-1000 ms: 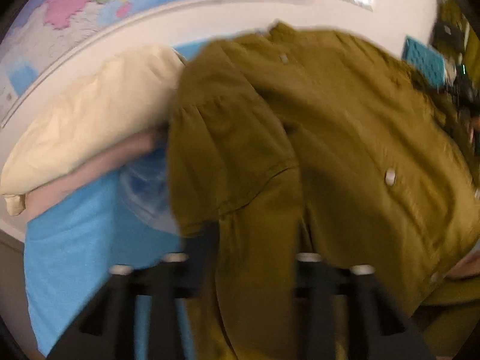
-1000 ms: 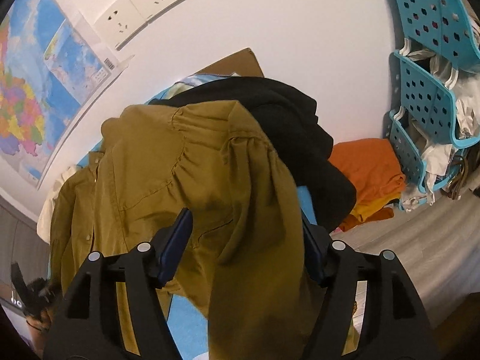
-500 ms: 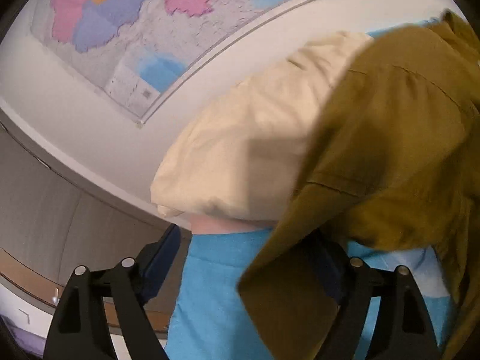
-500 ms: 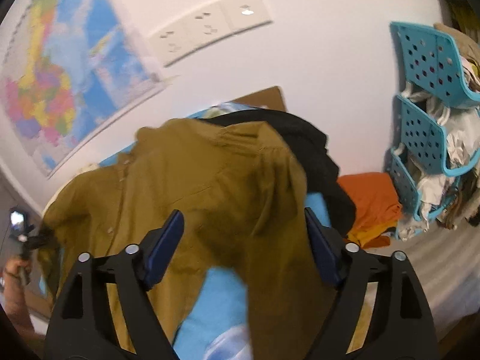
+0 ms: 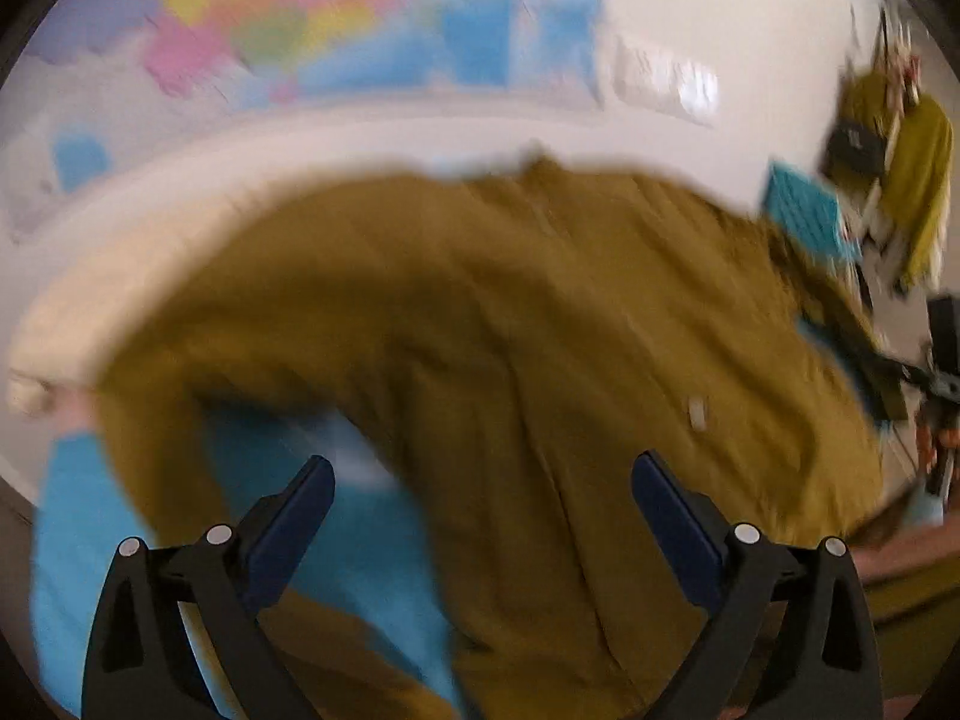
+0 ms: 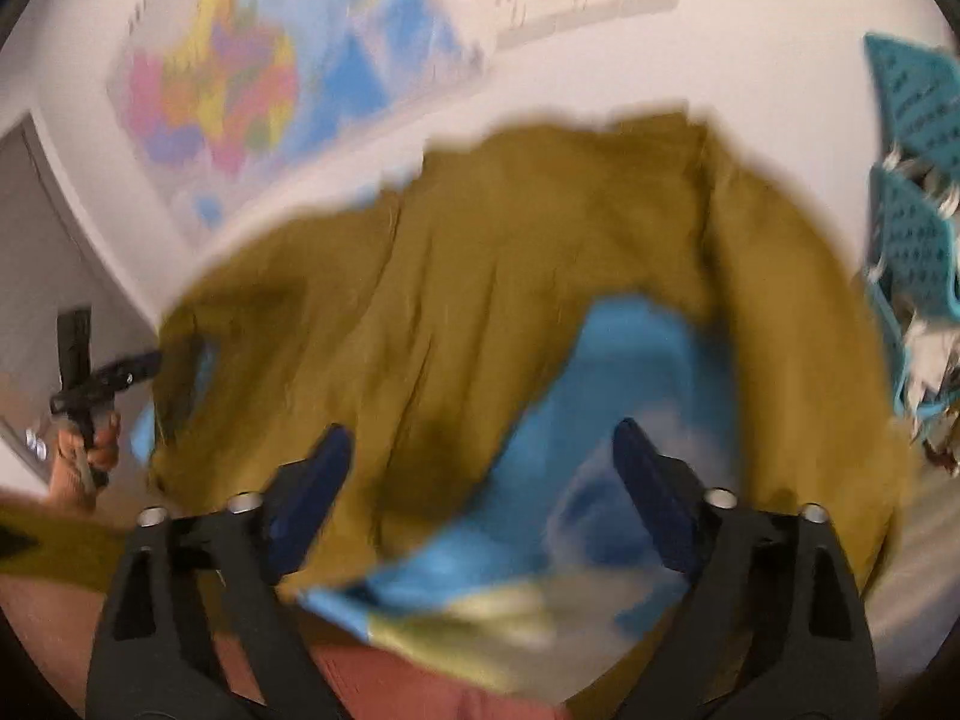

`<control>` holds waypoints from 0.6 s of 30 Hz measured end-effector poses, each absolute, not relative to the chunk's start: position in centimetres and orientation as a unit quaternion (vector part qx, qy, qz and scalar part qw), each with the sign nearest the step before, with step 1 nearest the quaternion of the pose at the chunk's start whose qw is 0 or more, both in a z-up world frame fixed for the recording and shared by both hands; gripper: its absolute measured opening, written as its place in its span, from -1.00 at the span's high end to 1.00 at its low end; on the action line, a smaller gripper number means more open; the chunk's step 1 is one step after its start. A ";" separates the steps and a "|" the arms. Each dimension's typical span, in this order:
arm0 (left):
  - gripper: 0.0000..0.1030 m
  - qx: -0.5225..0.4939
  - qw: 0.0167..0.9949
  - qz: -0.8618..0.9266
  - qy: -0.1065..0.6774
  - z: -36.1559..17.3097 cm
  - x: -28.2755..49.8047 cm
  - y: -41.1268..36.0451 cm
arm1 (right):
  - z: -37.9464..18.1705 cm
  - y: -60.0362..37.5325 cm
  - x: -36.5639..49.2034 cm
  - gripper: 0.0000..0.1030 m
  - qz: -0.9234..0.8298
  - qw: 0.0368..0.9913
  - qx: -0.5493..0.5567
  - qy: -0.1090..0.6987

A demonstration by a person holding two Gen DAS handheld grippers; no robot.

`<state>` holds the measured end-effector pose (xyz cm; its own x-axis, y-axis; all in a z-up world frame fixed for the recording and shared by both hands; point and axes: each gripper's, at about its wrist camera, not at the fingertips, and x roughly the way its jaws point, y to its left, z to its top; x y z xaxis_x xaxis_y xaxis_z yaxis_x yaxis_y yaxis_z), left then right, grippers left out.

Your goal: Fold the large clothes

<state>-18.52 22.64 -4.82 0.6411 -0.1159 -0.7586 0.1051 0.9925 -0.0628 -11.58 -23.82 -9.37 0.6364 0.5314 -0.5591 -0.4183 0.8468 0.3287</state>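
An olive-brown button shirt [image 5: 540,330] lies spread over a blue cloth surface [image 5: 348,552]; it also shows in the right wrist view [image 6: 480,276], with the blue surface [image 6: 612,420] showing through a gap. Both views are blurred by motion. My left gripper [image 5: 480,504] is open and empty above the shirt. My right gripper [image 6: 480,474] is open and empty above the shirt's edge. The left gripper also shows far left in the right wrist view [image 6: 84,384].
A cream pillow [image 5: 102,276] lies at the left against the wall. A coloured map [image 5: 300,30] hangs on the wall. Teal plastic baskets [image 6: 912,192] with clothes stand at the right. A reddish floor [image 6: 390,684] shows below.
Both grippers have let go of the shirt, which has dropped flat onto the blue surface. Both grippers have swung and pulled back; the views are now blurred.
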 end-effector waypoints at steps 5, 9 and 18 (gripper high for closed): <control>-0.86 -0.020 0.874 -0.071 0.480 -9.2 -18.6 22.0 | -12.7 -21.6 -12.4 -0.26 0.284 0.881 0.079 0.370; -0.87 -0.044 0.865 -0.096 0.490 -10.8 -19.3 21.5 | -13.4 -20.5 -12.2 -0.71 0.297 0.883 0.121 0.342; -0.38 -0.045 0.873 -0.100 0.475 -10.6 -19.7 20.1 | -13.6 -18.7 -9.4 -0.63 0.401 0.828 0.231 0.318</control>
<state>-19.72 20.09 -10.56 0.5288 -0.2170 -0.8206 0.1313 0.9760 -0.1735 -9.37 -18.69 -13.56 0.4764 0.8105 -0.3408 -0.5167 0.5717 0.6373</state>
